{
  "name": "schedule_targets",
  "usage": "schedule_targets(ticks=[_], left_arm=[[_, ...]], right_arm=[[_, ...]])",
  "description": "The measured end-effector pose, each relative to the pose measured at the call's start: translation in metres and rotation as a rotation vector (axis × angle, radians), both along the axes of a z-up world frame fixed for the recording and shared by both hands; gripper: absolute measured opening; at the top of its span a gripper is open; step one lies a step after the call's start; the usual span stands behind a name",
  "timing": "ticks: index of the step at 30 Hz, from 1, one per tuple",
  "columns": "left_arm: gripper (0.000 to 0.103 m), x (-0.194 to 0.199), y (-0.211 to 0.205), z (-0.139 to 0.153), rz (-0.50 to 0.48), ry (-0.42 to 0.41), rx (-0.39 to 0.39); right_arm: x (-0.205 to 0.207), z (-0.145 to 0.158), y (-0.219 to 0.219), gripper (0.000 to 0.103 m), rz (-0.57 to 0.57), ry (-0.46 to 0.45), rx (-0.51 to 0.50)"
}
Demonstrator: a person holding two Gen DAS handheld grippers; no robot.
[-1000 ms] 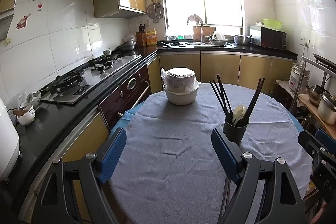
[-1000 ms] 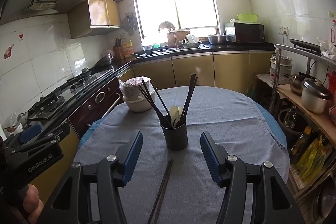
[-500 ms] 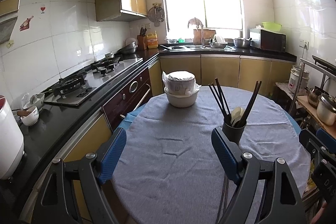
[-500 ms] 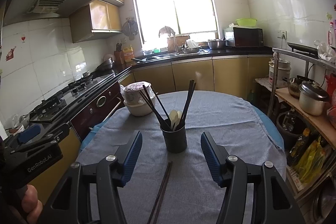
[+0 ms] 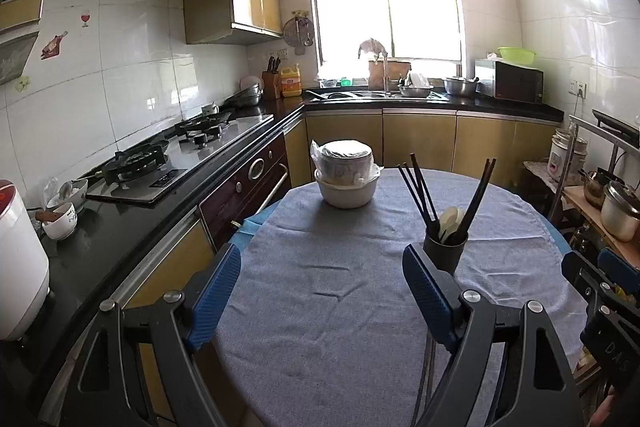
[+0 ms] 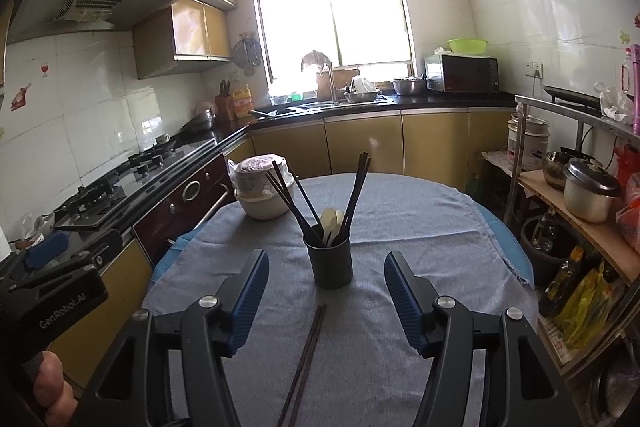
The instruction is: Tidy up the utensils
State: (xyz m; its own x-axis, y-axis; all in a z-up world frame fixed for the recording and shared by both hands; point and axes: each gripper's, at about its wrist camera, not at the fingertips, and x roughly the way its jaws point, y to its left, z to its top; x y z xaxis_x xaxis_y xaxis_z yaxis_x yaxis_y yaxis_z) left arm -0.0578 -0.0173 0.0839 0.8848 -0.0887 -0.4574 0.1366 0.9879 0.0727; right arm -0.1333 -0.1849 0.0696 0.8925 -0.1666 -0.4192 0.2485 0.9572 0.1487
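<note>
Here the right gripper (image 6: 324,287) hovers with jaws apart and empty above a loose pair of dark chopsticks (image 6: 305,355) lying on the grey tablecloth (image 6: 420,227) just before the black utensil cup (image 6: 332,259); lowering squarely and pinching both sticks together near mid-length looks wisest.

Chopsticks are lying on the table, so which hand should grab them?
Right. The chopsticks lie between the open right tongs. In the left view, the left tongs face bare cloth.
</note>
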Motion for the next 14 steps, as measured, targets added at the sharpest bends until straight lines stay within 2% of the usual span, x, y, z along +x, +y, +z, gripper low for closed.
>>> schedule_targets(ticks=[9,13,14], left_arm=[[0.084,0.029,0.001,-0.008,0.010,0.039,-0.005],[0.084,0.049,0.001,-0.015,0.007,0.051,-0.008],[0.085,0.062,0.003,-0.023,0.002,0.076,-0.022]], right_arm=[[0.025,-0.006,0.000,0.063,0.000,0.038,0.001],[0.044,-0.010,-0.002,0.063,-0.001,0.058,-0.007],[0.050,-0.012,-0.004,0.063,-0.004,0.060,-0.009]])
